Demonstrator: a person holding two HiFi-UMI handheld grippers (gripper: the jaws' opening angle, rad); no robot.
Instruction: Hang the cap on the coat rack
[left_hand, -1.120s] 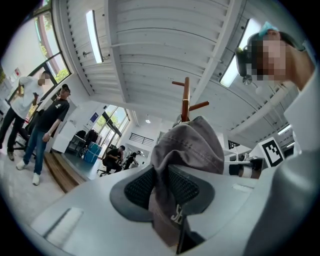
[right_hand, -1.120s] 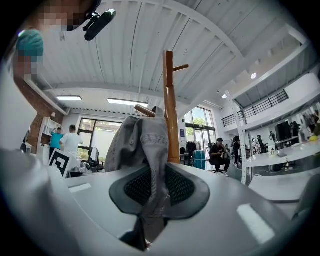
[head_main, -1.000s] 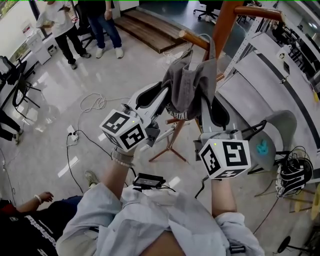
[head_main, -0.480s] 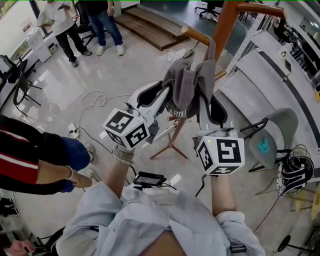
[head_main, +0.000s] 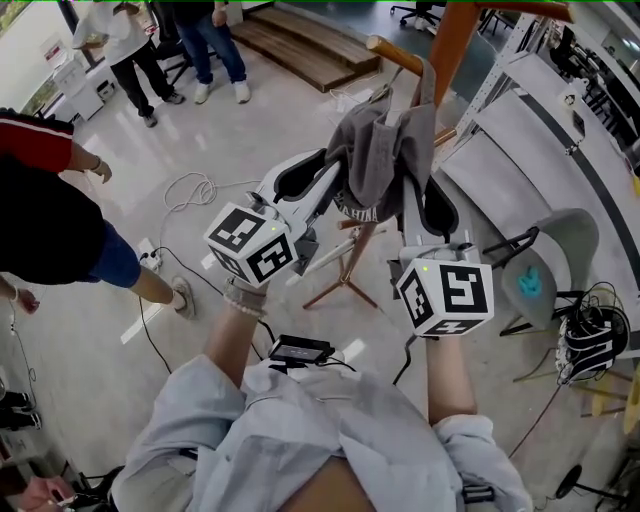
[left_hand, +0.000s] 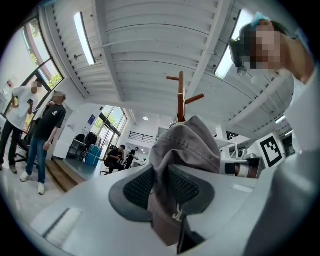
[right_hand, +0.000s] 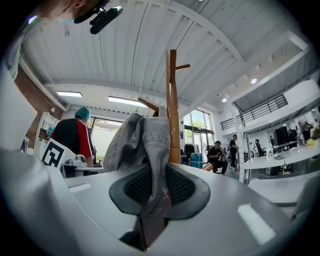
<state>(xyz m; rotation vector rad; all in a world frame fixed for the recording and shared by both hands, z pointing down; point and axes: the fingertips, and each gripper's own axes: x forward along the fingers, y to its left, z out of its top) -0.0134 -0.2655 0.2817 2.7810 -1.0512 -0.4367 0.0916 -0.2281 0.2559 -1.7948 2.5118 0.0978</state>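
Cap (head_main: 385, 165) rose nearer coat rack (head_main: 452, 45), left gripper (left_hand: 160, 185) and right gripper (right_hand: 155, 187) jaws pinching it.

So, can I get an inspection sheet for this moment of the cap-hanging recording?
Surface: glossy pale floor; no table seen.
Job's things: grey cap raised to a peg of the wooden coat rack; whether it is hooked, cannot tell.
Clutter: grey chair beside the rack.
Grippers: left gripper and right gripper each shut on the cap's fabric.
Cables: white cable looped on the floor; power strip nearby.
Surroundings: people standing at the far side; another person at left.
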